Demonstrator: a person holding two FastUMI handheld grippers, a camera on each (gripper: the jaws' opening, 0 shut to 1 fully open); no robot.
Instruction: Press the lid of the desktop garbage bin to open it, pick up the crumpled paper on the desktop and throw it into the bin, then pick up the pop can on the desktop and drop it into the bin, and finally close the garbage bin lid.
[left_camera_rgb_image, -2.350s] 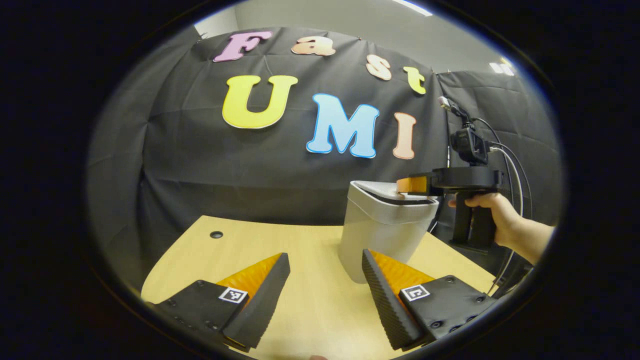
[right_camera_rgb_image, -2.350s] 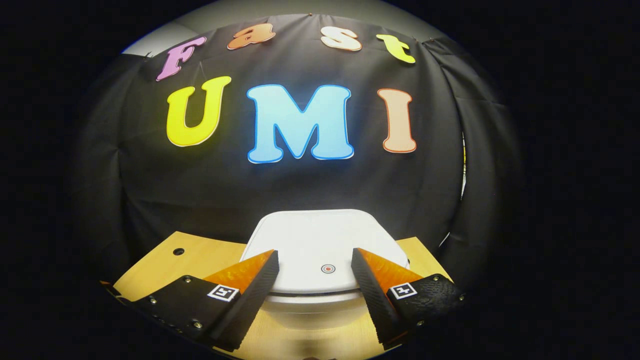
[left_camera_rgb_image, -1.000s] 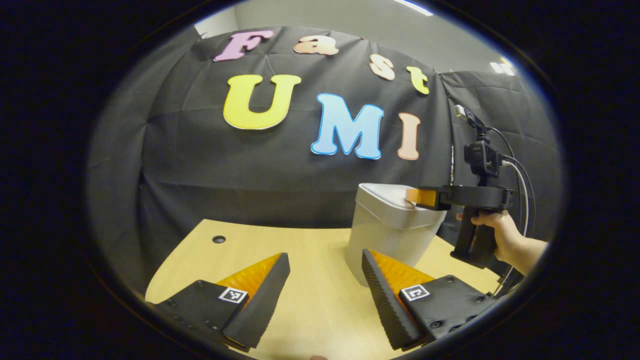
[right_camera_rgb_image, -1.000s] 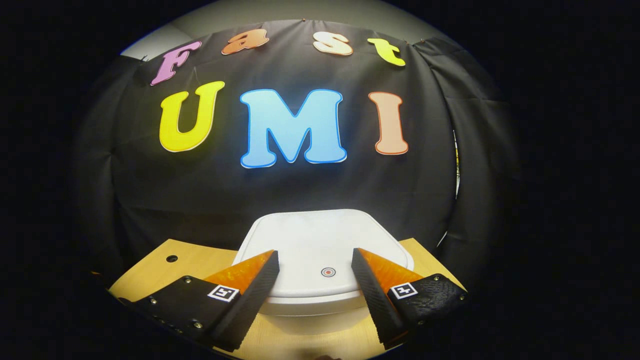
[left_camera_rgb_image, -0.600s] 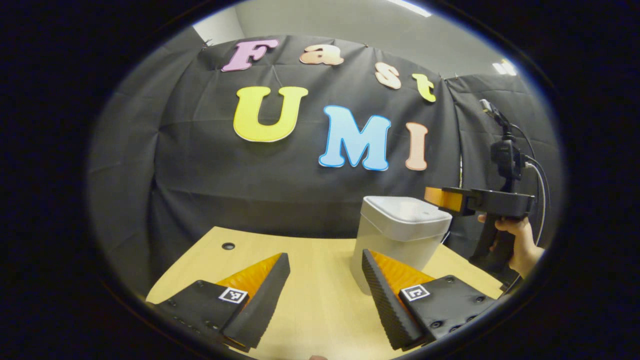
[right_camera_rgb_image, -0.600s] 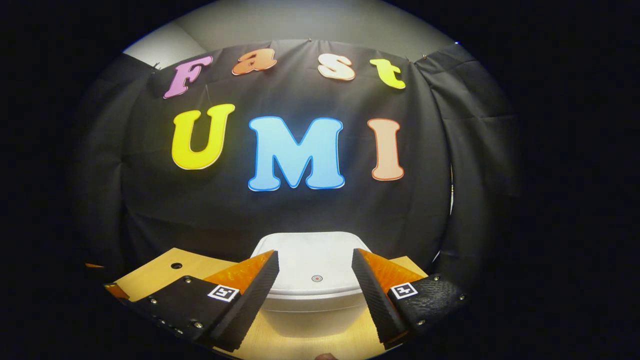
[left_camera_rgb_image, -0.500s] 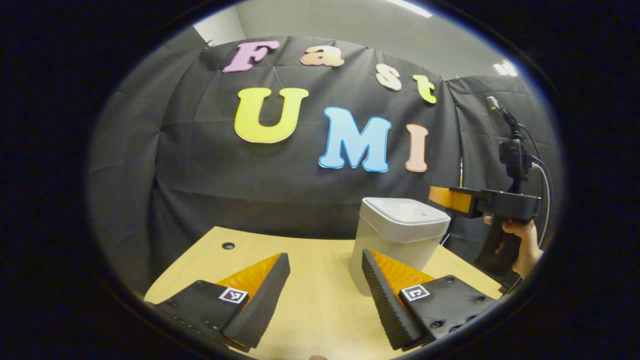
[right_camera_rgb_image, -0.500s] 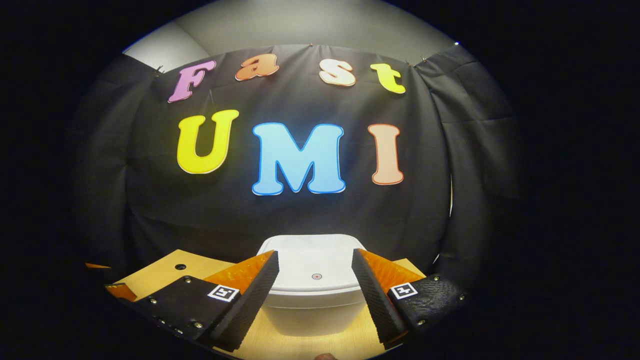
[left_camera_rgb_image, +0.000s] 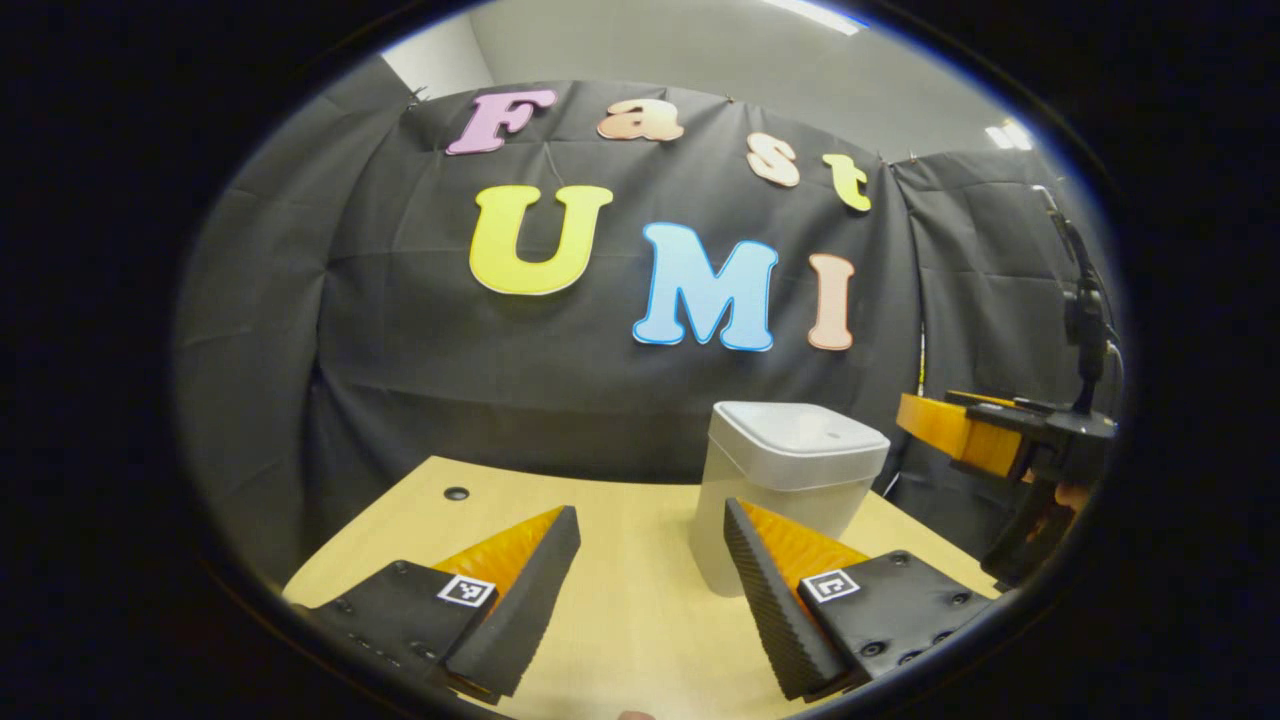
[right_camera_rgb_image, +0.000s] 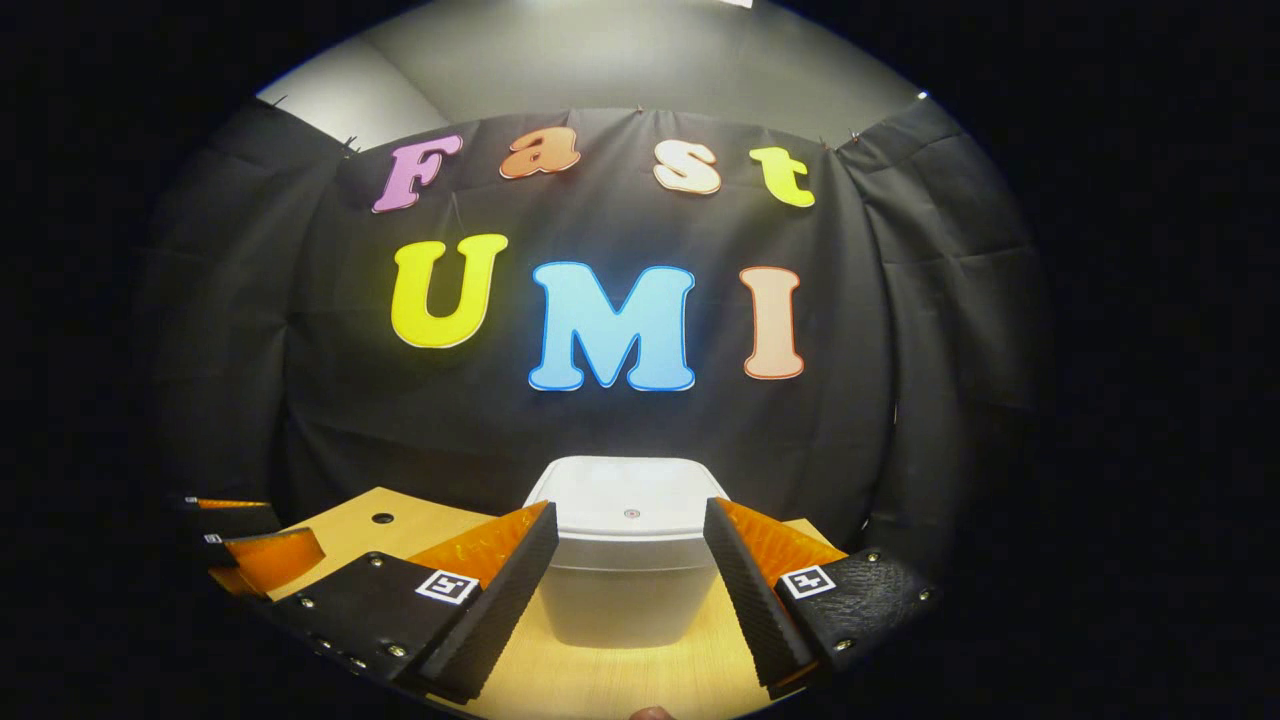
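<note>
Two claws gaping, gripping nothing: left claw (left_camera_rgb_image: 650, 600), right claw (right_camera_rgb_image: 630, 590). Garbage bin (right_camera_rgb_image: 625, 565), lid (right_camera_rgb_image: 625, 500) closed, stands near surface (left_camera_rgb_image: 620, 560) far edge, 12 o'clock of right claw; bare wood around.

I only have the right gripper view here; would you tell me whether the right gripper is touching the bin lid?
Observer: No. In the left gripper view the right gripper hangs off to the side of the bin, apart from the lid, at about lid height.
Operator: Thank you. Does the lid look shut from the side?
Observer: Yes, it lies flat on the bin's rim, with no gap showing.
Operator: And is the left gripper open?
Observer: Yes, the left gripper is open over the table, with nothing between its fingers.
</note>
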